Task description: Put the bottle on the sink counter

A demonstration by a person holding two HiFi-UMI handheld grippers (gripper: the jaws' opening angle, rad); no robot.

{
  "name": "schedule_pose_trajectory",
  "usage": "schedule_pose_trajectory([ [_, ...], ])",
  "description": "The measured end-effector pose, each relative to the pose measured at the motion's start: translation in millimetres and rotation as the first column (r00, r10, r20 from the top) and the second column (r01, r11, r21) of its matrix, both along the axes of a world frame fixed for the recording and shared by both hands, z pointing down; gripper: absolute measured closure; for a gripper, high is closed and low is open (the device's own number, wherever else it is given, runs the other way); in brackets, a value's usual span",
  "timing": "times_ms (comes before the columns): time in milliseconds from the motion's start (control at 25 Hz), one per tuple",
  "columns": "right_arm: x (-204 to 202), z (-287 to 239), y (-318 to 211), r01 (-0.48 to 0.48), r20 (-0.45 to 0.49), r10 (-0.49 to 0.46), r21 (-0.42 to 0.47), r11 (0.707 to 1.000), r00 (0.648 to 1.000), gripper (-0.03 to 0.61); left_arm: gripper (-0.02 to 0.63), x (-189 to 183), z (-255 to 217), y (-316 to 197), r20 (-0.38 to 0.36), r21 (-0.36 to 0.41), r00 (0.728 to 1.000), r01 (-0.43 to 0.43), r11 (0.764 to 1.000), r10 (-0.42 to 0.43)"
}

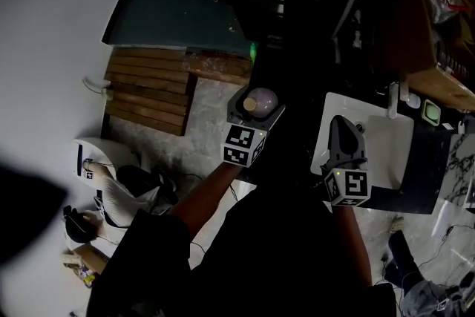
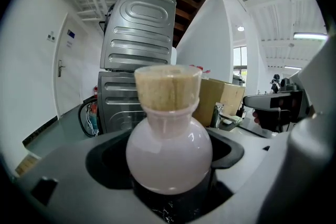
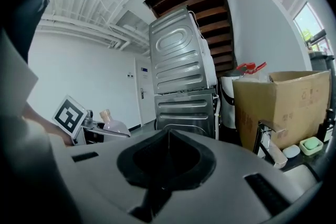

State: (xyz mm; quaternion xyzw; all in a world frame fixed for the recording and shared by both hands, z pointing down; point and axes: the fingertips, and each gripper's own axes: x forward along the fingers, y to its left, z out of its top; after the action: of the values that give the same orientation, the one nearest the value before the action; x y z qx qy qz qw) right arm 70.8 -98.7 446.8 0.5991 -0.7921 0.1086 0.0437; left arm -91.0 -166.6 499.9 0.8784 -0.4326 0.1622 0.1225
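Observation:
A round pale pink bottle (image 2: 169,150) with a tan cork-like cap (image 2: 168,86) sits upright between the jaws of my left gripper (image 1: 257,105), which is shut on its belly. In the head view the bottle (image 1: 261,99) hangs in the air left of the white sink counter (image 1: 330,111). My right gripper (image 1: 343,139) is over the counter's left part with its jaws closed together and nothing in them. From the right gripper view the bottle (image 3: 113,124) and the left gripper's marker cube (image 3: 69,114) show at the left.
The sink basin (image 1: 390,152) has a faucet (image 1: 392,102) at its far side and a green soap dish (image 1: 432,112) to the right. Stacked grey washing machines (image 3: 184,76) and a cardboard box (image 3: 281,107) stand ahead. A wooden pallet (image 1: 152,89) lies on the floor at left.

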Motion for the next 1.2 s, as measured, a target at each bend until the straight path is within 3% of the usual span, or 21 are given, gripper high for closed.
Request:
schedule_pose_trajectory([
  [840,-16,23,-68,0.103,0.007,-0.103,-0.033,0.994,0.995,0.540,0.209,17,46,-68,0.025,-0.062,0.999,0.033,0.998,-0.031],
  [1200,-37,28,-97,0.173,-0.066,-0.173,-0.019,0.985,0.983,0.540,0.209,18,67,-100,0.042,-0.082,0.998,0.059,0.995,-0.056],
])
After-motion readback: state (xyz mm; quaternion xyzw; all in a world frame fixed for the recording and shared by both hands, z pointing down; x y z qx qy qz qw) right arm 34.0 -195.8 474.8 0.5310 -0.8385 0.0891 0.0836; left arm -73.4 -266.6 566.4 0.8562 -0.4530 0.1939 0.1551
